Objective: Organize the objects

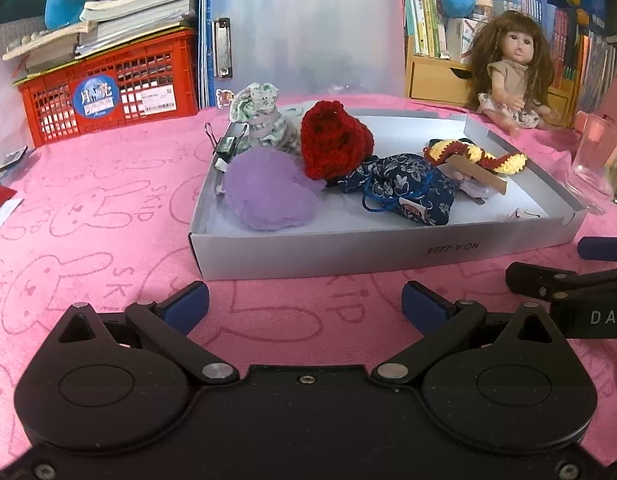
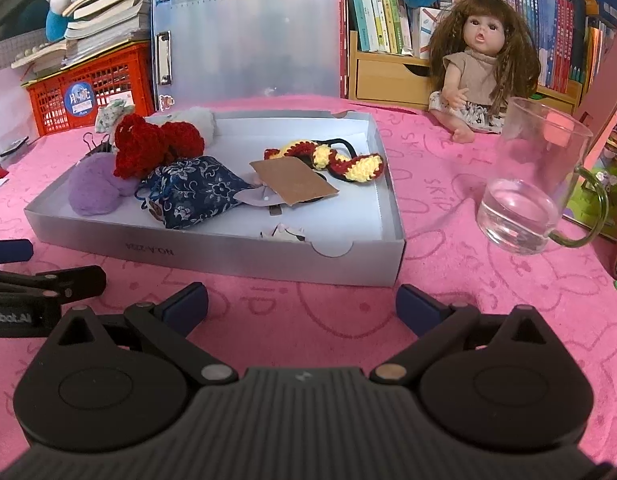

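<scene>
- Looking along both tools, we see the left gripper (image 1: 304, 304) and the right gripper (image 2: 302, 304) side by side in front of the near wall of the grey tray (image 2: 212, 258). Both have their fingers spread wide and hold nothing.
- We judge that we are between two picks: the small soft things already lie in the tray, and neither tool is reaching for anything yet.
- In the tray lie the purple pad (image 1: 264, 196) in the near left corner, the red crochet piece (image 1: 332, 144) behind it, the blue flowered pouch (image 1: 404, 190) in the middle, and the striped crochet band (image 2: 340, 160) toward the far right side, with a brown card (image 2: 292, 180) just in front of it.
- Outside the tray stand the doll (image 2: 480, 76), behind its far right corner, and the glass mug (image 2: 536, 184), to the right of the tray on the pink surface (image 2: 448, 280).
- If these two belong to the task, which we cannot tell, the next move calls for the right gripper to go to the right of the tray. The mug is smooth and seems to hold a little water, so it wants a level grip.
- The right wrist view shows the whole mug with its green handle, and a small pale scrap (image 2: 284, 235) near the front wall of the tray.
- The left wrist view shows what the right one hardly shows: the binder clip (image 1: 226, 146) on the left wall of the tray, and the patterned cloth bundle (image 1: 264, 120) beside it.
</scene>
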Available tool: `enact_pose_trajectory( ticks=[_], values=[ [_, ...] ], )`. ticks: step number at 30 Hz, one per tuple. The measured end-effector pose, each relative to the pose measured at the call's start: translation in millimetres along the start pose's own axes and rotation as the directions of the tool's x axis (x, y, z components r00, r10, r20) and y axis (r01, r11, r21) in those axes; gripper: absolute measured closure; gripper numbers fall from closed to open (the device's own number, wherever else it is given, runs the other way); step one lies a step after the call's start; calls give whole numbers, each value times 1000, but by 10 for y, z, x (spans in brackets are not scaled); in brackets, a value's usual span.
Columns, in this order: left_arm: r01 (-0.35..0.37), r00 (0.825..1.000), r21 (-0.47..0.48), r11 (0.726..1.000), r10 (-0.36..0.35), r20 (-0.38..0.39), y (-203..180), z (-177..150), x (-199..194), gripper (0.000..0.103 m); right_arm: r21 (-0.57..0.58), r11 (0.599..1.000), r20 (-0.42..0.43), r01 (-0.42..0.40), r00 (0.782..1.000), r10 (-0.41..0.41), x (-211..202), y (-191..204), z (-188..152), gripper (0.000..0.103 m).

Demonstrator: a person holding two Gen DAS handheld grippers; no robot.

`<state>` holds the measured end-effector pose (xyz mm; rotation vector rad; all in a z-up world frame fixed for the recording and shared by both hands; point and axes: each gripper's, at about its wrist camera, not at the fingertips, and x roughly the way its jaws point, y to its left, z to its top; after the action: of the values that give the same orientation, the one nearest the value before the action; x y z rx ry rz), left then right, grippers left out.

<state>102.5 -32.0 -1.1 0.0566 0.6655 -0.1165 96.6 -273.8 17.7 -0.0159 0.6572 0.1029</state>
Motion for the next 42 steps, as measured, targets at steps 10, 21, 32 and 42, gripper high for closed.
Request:
enact_pose_trajectory(
  ticks=[10, 21, 32, 42],
  values=[
    [3, 1000, -7, 1000, -3, -3, 13, 2, 16, 0, -8, 1000, -3, 4, 1000, -4, 8, 12, -9, 0],
    [-2, 1000, -8, 1000, 2, -3, 7, 1, 25, 0, -8, 1000, -2, 4, 1000, -4, 5, 4, -10, 0],
    [-8, 1000, -13, 1000, 8, -3, 4, 2, 30, 0, -8, 1000, -2, 4, 1000, -4, 2, 1, -7, 0],
    [-8, 1000, -13, 1000, 8, -3, 4, 2, 30, 0, -8, 1000, -2, 3, 1000, -3, 0, -1, -5, 0]
  ],
)
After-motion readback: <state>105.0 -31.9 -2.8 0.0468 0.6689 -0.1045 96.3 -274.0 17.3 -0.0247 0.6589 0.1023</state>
